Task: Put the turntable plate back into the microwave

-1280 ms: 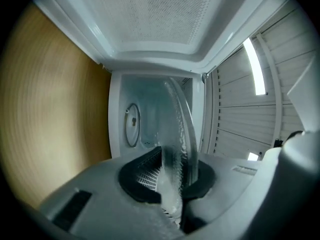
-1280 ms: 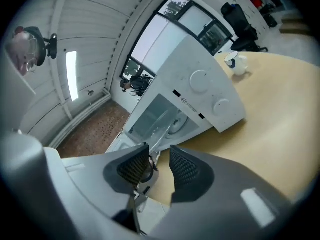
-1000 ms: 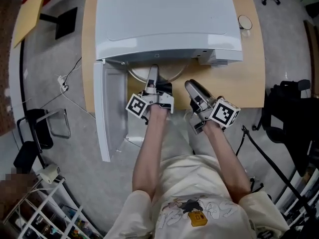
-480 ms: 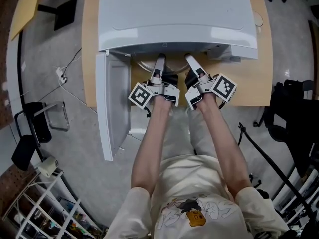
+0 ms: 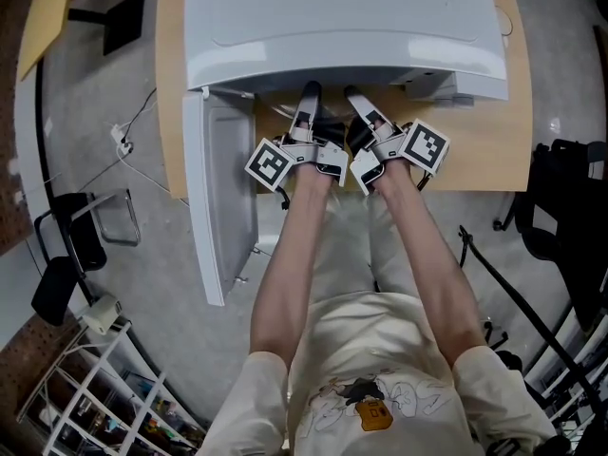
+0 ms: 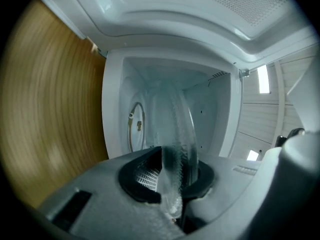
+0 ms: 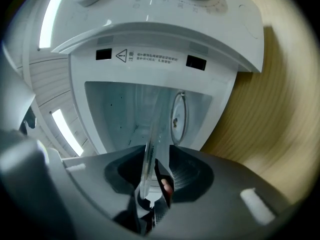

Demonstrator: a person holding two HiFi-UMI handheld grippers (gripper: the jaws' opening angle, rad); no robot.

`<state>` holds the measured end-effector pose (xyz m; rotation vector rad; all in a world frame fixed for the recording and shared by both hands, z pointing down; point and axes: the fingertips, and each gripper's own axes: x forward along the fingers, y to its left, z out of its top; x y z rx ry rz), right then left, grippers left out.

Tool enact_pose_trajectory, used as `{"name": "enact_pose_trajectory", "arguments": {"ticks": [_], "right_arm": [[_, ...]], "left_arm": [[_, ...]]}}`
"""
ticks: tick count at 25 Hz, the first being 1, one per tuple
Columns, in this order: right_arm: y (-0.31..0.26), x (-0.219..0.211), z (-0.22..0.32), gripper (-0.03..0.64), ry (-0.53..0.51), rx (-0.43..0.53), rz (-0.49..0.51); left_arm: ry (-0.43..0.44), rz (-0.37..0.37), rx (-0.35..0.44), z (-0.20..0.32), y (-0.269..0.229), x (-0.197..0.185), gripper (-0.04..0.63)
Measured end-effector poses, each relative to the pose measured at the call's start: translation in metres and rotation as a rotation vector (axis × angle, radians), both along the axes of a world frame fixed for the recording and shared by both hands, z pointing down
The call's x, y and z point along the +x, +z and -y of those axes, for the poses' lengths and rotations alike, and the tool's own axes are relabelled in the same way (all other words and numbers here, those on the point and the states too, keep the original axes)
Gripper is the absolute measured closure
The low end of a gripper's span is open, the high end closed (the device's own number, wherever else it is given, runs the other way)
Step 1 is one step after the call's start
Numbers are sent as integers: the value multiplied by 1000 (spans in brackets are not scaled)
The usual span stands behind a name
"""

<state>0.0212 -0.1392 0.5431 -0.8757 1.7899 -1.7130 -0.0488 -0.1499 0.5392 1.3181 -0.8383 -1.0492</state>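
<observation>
The head view looks steeply down from above the person onto the top of the white box-shaped microwave [image 5: 342,17] on the pale wooden table [image 5: 484,145], taking in both forearms. The left gripper [image 5: 309,90] view, rolled onto its side, looks level and from close by into the open white cavity [image 6: 212,109]. The right gripper [image 5: 350,94] view does the same, seemingly rolled the other way. Both share the cavity and the clear round glass plate [image 6: 175,134], seen edge-on.
</observation>
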Motion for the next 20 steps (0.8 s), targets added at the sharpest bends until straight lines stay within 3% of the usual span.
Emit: {"name": "enact_pose_trajectory", "arguments": {"ticks": [4, 12, 15, 20], "right_arm": [[0, -8, 6, 565, -20, 9, 19], [-4, -14, 15, 582, -2, 29, 63], [2, -11, 15, 580, 6, 5, 70], [6, -4, 16, 580, 46, -7, 126]], "left_arm": [[25, 18, -8, 4, 4, -3, 563], [66, 14, 28, 12, 8, -7, 556], [90, 6, 34, 9, 8, -5, 491], [100, 1, 27, -3, 11, -3, 484]]}}
